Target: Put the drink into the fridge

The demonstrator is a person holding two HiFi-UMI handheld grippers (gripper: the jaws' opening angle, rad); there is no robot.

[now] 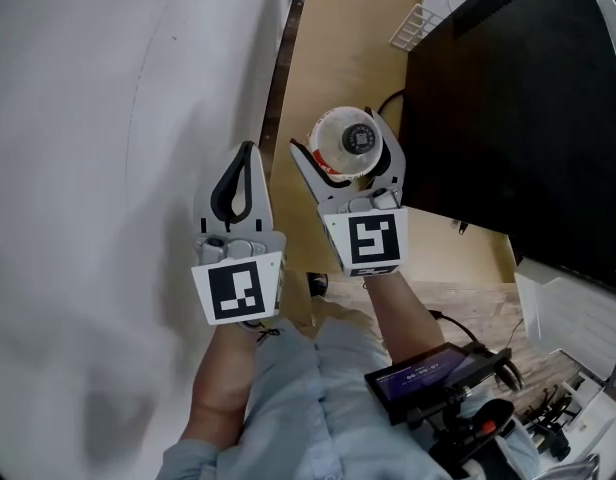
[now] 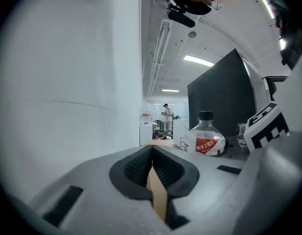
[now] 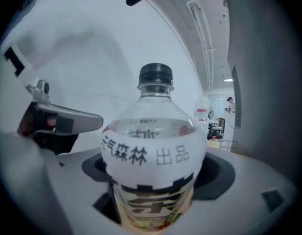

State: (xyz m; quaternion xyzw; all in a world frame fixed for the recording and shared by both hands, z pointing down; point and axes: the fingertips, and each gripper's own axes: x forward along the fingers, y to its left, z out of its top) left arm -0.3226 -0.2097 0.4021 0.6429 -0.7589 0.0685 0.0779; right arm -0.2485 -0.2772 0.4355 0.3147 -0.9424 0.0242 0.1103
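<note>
While the right gripper (image 1: 345, 146) clamps its jaws on the drink bottle (image 3: 156, 151), the bottle stands upright between the pads, its black cap on top and its white label facing the right gripper view; in the head view the wooden tabletop (image 1: 338, 48) stretches away at twelve o'clock of it, and a black panel (image 1: 508, 108) stands just beside it at three o'clock; the left gripper (image 1: 249, 158) is at nine o'clock of the right one, near but apart, its jaws closed together on nothing; a white wall (image 1: 108, 118) lies at its nine o'clock.
</note>
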